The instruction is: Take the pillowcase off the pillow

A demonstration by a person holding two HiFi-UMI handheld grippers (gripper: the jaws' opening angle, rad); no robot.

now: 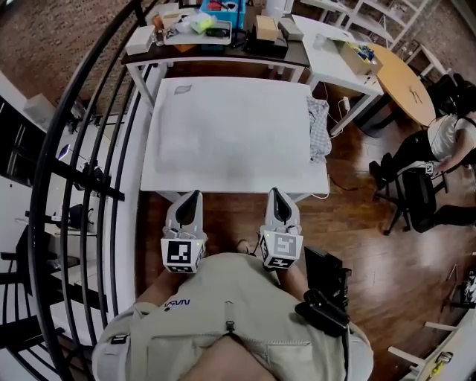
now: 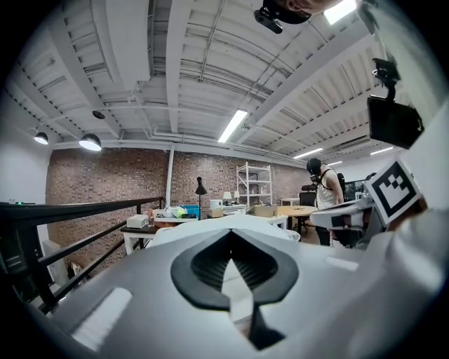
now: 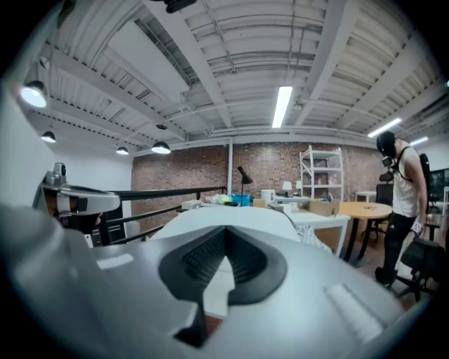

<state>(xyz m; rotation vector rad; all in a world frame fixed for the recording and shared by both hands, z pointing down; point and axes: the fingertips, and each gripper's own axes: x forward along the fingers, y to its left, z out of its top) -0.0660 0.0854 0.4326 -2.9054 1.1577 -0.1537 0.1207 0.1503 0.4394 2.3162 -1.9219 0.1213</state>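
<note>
1. At the near edge of the white table [image 1: 232, 187], I hold both grippers side by side, pointing level across the top.
2. Left gripper [image 1: 195, 195]: jaws pressed together, nothing between the pads. Its own view shows the same [image 2: 230, 234].
3. Right gripper [image 1: 274, 192]: jaws also closed and empty, confirmed in its own view [image 3: 225, 231].
4. Neither gripper touches the pillow [image 1: 227, 126]. It lies flat and white, covering most of the table ahead of both tips.
5. A checked cloth [image 1: 319, 130] is bunched at the pillow's right edge and hangs over the table side. I cannot tell whether it is the pillowcase.
6. Markings: a black-and-white square marker on the left cube [image 1: 184, 254] and a grey one on the right cube [image 1: 280, 249]. A small dark logo on my shirt [image 1: 177, 303] is too small to read.
7. Behind the table stands a cluttered desk [image 1: 216, 46] with a blue box [image 1: 223, 11] and a cardboard box [image 1: 265, 26]; no lettering legible.
8. Black railing [image 1: 82, 171] to the left; a person [image 1: 446, 138] sits by a round wooden table [image 1: 405, 82] to the right.
</note>
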